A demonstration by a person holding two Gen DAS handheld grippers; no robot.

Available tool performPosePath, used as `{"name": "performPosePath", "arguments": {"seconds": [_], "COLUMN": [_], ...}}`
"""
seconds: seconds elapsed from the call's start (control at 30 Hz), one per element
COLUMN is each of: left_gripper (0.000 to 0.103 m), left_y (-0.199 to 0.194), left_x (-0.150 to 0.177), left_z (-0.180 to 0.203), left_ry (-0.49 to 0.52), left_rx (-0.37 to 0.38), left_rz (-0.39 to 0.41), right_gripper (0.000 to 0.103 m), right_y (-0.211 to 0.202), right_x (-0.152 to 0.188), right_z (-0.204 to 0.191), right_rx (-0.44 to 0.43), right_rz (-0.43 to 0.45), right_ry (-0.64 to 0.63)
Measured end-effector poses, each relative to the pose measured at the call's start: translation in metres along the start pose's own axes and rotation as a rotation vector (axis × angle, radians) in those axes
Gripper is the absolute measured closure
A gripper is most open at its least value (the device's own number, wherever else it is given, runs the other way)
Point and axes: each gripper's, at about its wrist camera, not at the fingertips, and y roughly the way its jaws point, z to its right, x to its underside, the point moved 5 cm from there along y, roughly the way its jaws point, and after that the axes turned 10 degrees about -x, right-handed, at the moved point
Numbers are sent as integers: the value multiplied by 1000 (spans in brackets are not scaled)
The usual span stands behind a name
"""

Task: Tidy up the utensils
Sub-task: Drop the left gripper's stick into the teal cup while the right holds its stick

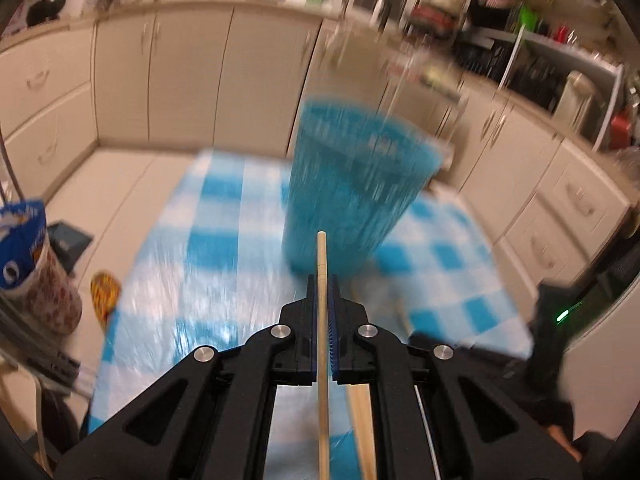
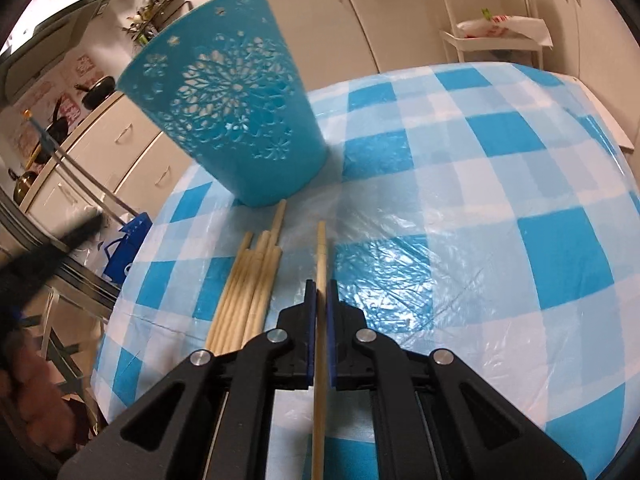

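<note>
A teal perforated holder cup (image 1: 352, 192) stands on the blue-and-white checked tablecloth (image 1: 208, 248); the left wrist view is motion-blurred. My left gripper (image 1: 323, 280) is shut on a wooden chopstick (image 1: 321, 256) whose tip points at the cup's base. In the right wrist view the same cup (image 2: 236, 116) stands upright, with a bundle of several wooden chopsticks (image 2: 252, 280) lying in front of it. My right gripper (image 2: 319, 286) is shut on another chopstick (image 2: 321, 252), just right of the bundle.
More chopsticks (image 1: 362, 420) lie under my left gripper. A snack bag in a cup (image 1: 36, 264) stands at the table's left. Cream kitchen cabinets (image 1: 160, 80) surround the table. A white rack (image 2: 496, 36) stands beyond the far table edge.
</note>
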Motion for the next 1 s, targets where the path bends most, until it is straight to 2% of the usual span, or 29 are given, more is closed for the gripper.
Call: {"name": "performPosePath", "arguments": {"seconds": [0.1,0.3,0.67,0.83,1.0], "left_gripper": [99,99,99,99,99], "left_y": [-21,-40,-47,-21,18], "left_x": [-32,-94,-192,-211,-206], "left_z": [3,10,28,35,37], "left_ry": [-19,-69,-149,-171,-193], "left_rx": [31,54,73,26,-12], "left_rz": [112,267,490,532,501], "right_gripper": [97,97,97,97,97], "right_y": [1,1,3,4,4], "right_x": [2,3,3,3,2], "right_z": [0,0,2,3,4], "right_rx": [4,3,-4,-5,-12], "right_rz": [-5,-9,-14,-17,-18], "right_ry": [-4,-14,3,4,13]}}
